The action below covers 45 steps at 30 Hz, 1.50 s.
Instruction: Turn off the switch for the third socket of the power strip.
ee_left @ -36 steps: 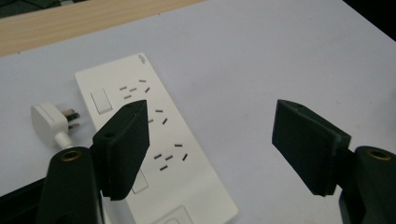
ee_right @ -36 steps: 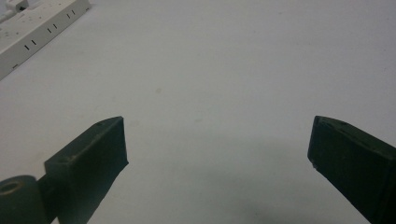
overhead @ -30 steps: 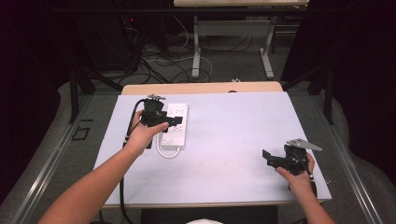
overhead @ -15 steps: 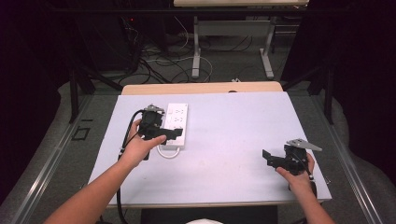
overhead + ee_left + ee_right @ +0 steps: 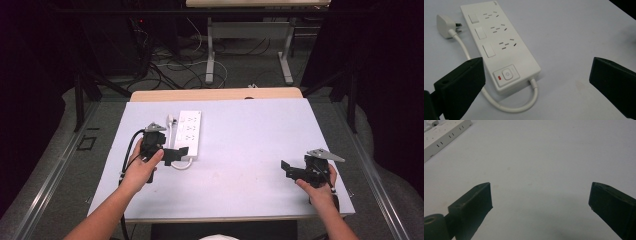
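the left gripper (image 5: 175, 152), jaws wide and empty, hovers at the near end of the power strip (image 5: 499, 47) toward the table's (image 5: 250, 145) far left corner, so straddle its width squarely before closing, clear of its cord (image 5: 511, 107).

a pale table (image 5: 250, 150) carries a white power strip (image 5: 187, 132) with its cord and plug (image 5: 170, 120).

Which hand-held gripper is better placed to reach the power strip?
Left. The left hand-held gripper is open beside the power strip; the right hand-held gripper is open but far across the table.
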Each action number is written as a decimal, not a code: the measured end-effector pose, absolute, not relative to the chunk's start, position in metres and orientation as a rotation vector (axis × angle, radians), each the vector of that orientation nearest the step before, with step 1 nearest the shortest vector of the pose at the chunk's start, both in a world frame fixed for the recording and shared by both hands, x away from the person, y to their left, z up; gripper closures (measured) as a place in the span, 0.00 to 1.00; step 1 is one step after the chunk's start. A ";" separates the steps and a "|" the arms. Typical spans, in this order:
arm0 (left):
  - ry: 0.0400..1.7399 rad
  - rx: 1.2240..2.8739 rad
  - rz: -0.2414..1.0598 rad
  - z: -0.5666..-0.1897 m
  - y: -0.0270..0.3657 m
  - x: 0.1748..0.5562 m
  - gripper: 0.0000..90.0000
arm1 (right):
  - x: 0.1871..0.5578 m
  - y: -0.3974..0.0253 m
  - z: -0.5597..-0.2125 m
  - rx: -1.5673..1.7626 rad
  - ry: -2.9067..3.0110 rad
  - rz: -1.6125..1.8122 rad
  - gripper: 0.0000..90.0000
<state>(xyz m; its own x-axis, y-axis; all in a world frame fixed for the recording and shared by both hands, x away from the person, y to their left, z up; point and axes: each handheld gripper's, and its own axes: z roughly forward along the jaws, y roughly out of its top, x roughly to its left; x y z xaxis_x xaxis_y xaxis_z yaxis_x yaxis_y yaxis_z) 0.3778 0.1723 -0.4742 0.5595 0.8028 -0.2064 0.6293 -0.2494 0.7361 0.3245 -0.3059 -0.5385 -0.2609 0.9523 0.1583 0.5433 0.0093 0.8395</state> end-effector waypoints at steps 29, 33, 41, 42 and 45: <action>1.330 1.800 0.377 -0.515 0.239 0.352 0.03 | 0.324 -0.304 -0.539 1.528 1.834 1.159 0.05; 1.346 1.779 0.384 -0.523 0.247 0.352 0.03 | 0.325 -0.304 -0.540 1.526 1.839 1.163 0.05; 1.360 1.755 0.392 -0.536 0.257 0.352 0.03 | 0.325 -0.303 -0.540 1.525 1.844 1.162 0.05; 1.357 1.755 0.393 -0.537 0.258 0.352 0.03 | 0.325 -0.303 -0.540 1.528 1.843 1.162 0.05; 1.356 1.753 0.400 -0.539 0.259 0.351 0.03 | 0.325 -0.303 -0.540 1.527 1.840 1.159 0.05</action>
<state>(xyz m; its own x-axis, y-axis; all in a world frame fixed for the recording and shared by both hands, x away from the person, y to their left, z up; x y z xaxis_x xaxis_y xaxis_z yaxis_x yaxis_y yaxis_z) 0.3513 0.2588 -0.5390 0.3576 0.9020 -0.2422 0.6261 -0.0391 0.7787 0.3251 -0.3034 -0.5400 -0.2626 0.9531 0.1503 0.5473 0.0188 0.8367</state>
